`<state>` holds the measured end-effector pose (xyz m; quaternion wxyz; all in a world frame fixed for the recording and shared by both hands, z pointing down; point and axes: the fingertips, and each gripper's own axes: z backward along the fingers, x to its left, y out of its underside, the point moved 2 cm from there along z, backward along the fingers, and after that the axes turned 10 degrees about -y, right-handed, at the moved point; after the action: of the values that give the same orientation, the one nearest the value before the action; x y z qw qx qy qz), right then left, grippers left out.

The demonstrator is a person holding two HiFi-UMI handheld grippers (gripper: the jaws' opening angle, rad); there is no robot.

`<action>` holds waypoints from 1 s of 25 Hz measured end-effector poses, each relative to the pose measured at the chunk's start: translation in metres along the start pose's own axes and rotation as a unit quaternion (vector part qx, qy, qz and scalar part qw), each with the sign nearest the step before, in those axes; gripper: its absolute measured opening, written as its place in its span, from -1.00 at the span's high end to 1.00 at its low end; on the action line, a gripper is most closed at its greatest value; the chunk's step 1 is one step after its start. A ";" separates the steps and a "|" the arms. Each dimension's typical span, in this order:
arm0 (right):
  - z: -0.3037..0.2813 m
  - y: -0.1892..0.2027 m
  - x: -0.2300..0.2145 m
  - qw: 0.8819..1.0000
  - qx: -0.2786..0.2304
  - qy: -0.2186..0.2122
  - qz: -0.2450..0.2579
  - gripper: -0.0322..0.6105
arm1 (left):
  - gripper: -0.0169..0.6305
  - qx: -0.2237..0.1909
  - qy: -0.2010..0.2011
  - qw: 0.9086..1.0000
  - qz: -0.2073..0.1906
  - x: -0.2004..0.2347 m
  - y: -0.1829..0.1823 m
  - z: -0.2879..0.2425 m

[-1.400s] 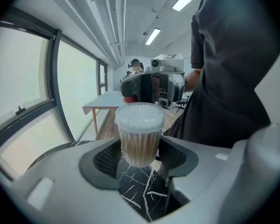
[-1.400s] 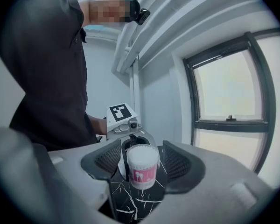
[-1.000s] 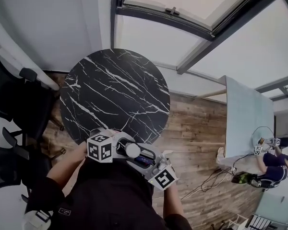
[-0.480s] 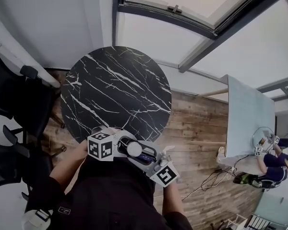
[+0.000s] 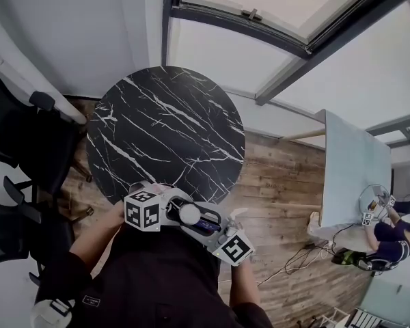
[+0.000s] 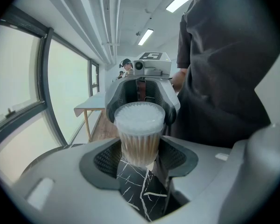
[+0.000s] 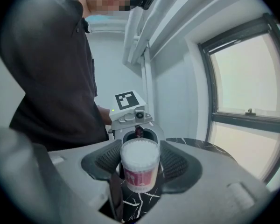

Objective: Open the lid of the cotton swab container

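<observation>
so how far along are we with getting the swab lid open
Done: the cotton swab container is up off the table, gripped low by the left gripper and near its top by the right gripper. In hand: that two-sided grip, set to work the lid. Left: the lid still looks seated, so the opening itself remains.

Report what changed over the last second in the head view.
Nothing visibly moved, and nothing was taken hold of or let go. The left gripper and right gripper stay closed on the cotton swab container, held between them just off the near edge of the marble table.
</observation>
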<state>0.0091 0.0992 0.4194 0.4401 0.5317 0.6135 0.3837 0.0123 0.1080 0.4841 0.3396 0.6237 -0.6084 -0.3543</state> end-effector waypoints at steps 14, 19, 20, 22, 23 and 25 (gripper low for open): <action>-0.003 0.011 -0.004 0.998 0.012 -0.015 -0.067 0.11 | 0.18 -0.005 0.001 1.000 -0.005 -0.001 0.008 -0.004; -0.005 0.003 -0.002 0.997 0.015 -0.019 -0.070 0.11 | 0.20 -0.024 0.012 1.000 0.016 -0.004 0.006 -0.001; -0.005 0.005 -0.002 0.997 0.015 -0.021 -0.068 0.11 | 0.20 -0.024 0.011 1.000 0.015 -0.005 0.006 0.000; -0.005 0.011 0.000 0.998 0.013 -0.023 -0.064 0.11 | 0.19 -0.020 0.009 1.000 0.010 -0.005 0.007 -0.001; -0.005 0.011 0.000 0.998 0.011 -0.022 -0.063 0.11 | 0.19 -0.018 0.009 1.000 0.008 -0.005 0.008 -0.001; -0.005 0.008 -0.001 0.998 0.009 -0.016 -0.066 0.11 | 0.19 -0.015 0.008 1.000 0.006 -0.004 0.008 -0.001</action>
<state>0.0068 0.0995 0.4290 0.4695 0.5003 0.6432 0.3399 0.0093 0.1122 0.4917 0.3563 0.6180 -0.6034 -0.3565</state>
